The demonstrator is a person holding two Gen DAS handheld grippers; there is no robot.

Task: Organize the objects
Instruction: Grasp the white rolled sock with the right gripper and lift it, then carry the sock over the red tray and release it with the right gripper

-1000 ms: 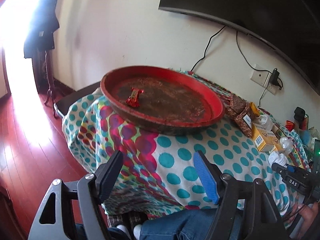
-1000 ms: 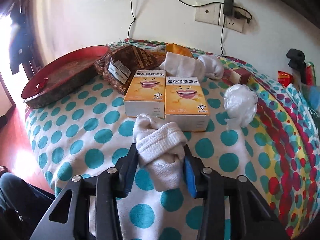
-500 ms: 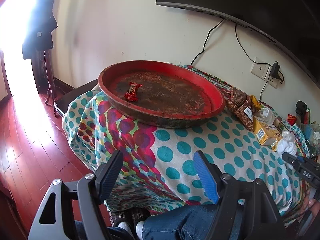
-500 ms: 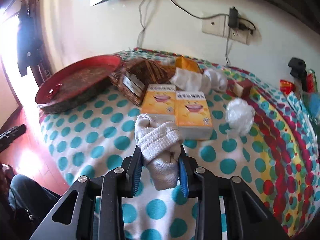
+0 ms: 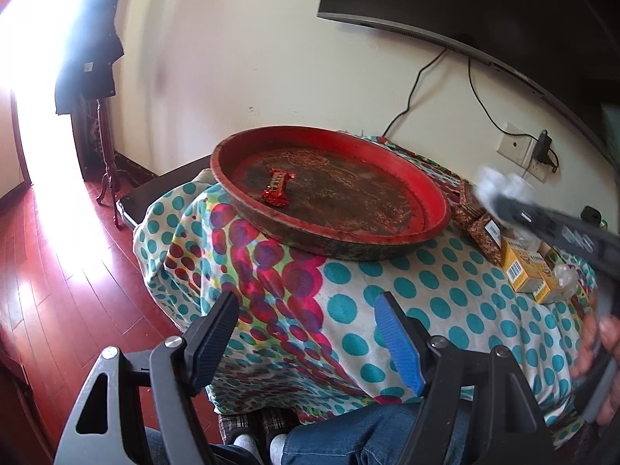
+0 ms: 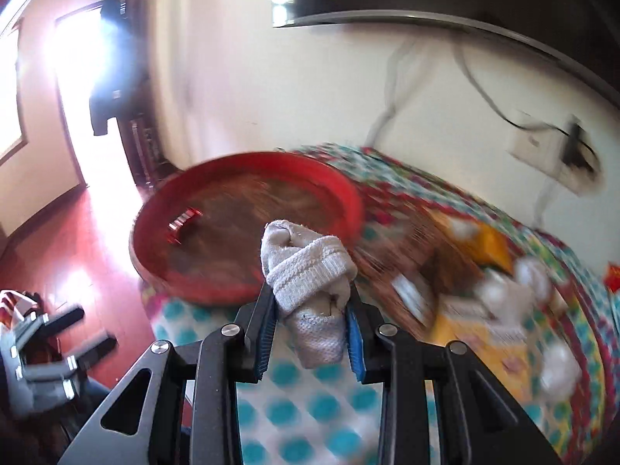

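Observation:
My right gripper [image 6: 312, 302] is shut on a rolled white sock [image 6: 310, 279] and holds it in the air, just short of the big red round tray [image 6: 341, 190]. The view is blurred by motion. In the left wrist view the right gripper [image 5: 500, 197] shows blurred at the right, beside the tray [image 5: 426, 193]. A red candy wrapper [image 5: 277, 192] lies in the tray. My left gripper [image 5: 306, 317] is open and empty, low in front of the table's near edge.
Two yellow boxes [image 5: 531, 275] and a brown packet [image 5: 478, 224] lie right of the tray on the dotted cloth [image 5: 387, 290]. More white socks [image 6: 515, 286] lie at the right. A TV [image 5: 484, 7] hangs on the wall. My knees are below.
My right gripper has lifted the sock off the table and swung it left toward the red tray. The left gripper has stayed open, almost still.

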